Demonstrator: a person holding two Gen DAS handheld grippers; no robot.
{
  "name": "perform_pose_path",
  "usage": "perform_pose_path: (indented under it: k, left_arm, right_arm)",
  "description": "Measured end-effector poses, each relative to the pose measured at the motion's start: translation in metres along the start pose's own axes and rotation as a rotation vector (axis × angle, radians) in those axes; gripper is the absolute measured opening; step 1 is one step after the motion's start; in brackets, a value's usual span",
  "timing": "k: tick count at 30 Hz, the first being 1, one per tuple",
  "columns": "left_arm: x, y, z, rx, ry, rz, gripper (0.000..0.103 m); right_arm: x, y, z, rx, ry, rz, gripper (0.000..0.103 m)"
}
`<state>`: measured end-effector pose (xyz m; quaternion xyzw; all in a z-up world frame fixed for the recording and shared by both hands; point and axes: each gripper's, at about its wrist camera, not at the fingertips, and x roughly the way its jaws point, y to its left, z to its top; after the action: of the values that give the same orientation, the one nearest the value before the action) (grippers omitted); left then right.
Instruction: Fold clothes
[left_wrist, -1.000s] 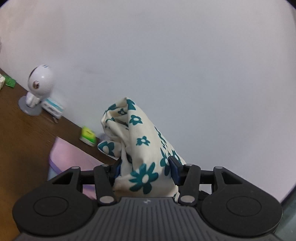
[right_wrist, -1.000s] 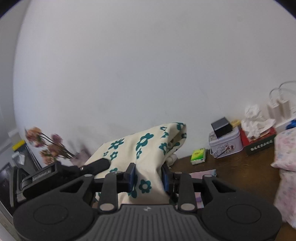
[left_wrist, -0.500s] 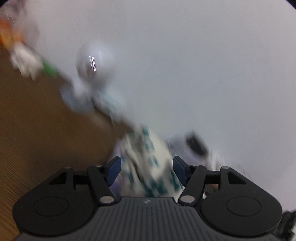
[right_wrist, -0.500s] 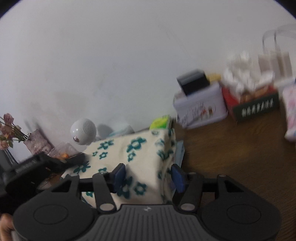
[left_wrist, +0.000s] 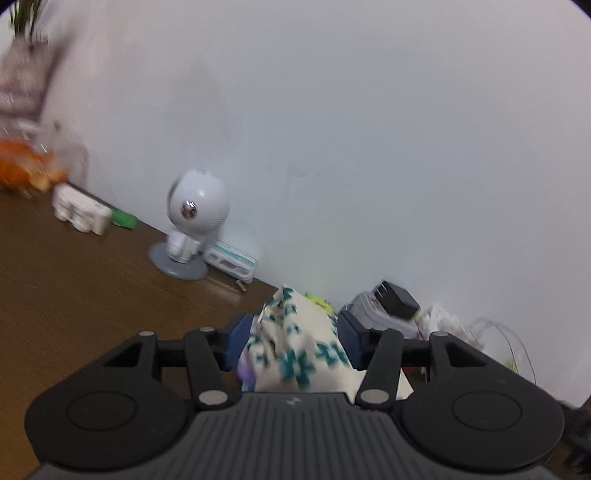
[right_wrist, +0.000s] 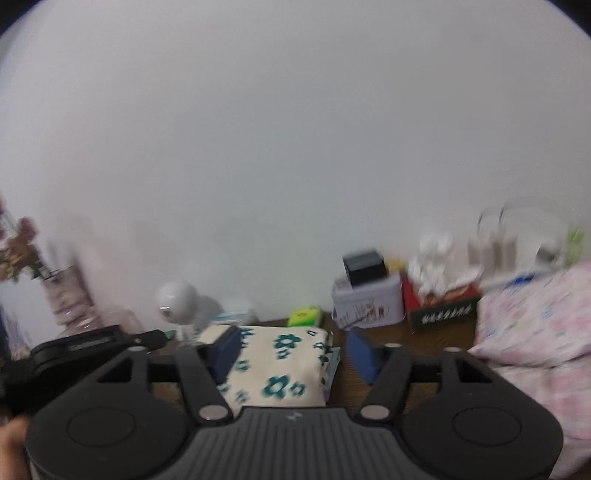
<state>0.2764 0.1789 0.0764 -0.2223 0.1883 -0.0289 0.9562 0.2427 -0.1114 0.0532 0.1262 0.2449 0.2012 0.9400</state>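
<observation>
**Both grippers let go of the flowered cloth on the table**

A second ago both grippers held the flowered cloth pinched up in the air; now the cloth lies folded on the table and both sets of jaws have spread apart.

The left gripper (left_wrist: 291, 341) has its blue pads wide, with the cream cloth (left_wrist: 295, 354) bunched between them; whether a pad touches it cannot be told through the blur. The right gripper (right_wrist: 291, 352) is likewise spread, its fingers either side of the cloth (right_wrist: 280, 365), which sits as a squared, flat bundle on the brown wooden table (right_wrist: 436, 336).

Behind the cloth, against the white wall (right_wrist: 295, 147), stand a small round white camera (left_wrist: 197, 214), a green packet (right_wrist: 303, 316), a tin (right_wrist: 367, 302) with a black box (right_wrist: 364, 266) on top, and a tissue box (right_wrist: 443, 308). Pink flowered bedding (right_wrist: 535, 325) lies to the right.
</observation>
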Motion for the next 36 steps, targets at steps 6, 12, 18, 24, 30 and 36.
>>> perform_pose_path:
  k: [6, 12, 18, 24, 30, 36]
  left_arm:
    - [-0.094, -0.040, -0.043, 0.191, 0.127, 0.032, 0.093]
    - [-0.195, -0.062, -0.130, 0.385, 0.192, 0.133, 0.103]
    - [-0.223, -0.086, -0.198, 0.458, 0.257, 0.268, 0.103]
    - [-0.214, -0.107, -0.219, 0.477, 0.223, 0.277, 0.103]
    - [-0.202, -0.105, -0.229, 0.452, 0.255, 0.315, 0.103]
    - [-0.202, -0.098, -0.228, 0.414, 0.278, 0.266, 0.103]
  right_arm:
    - [-0.093, 0.029, -0.025, -0.067, -0.050, -0.008, 0.086]
    - [-0.150, 0.024, -0.097, -0.085, 0.138, 0.000, 0.088]
    - [-0.182, -0.010, -0.140, -0.149, 0.273, -0.138, 0.091]
    - [-0.200, -0.021, -0.155, -0.171, 0.204, -0.217, 0.093]
    - [-0.189, -0.019, -0.154, -0.188, 0.213, -0.261, 0.103]
    - [-0.186, -0.018, -0.154, -0.192, 0.215, -0.301, 0.103]
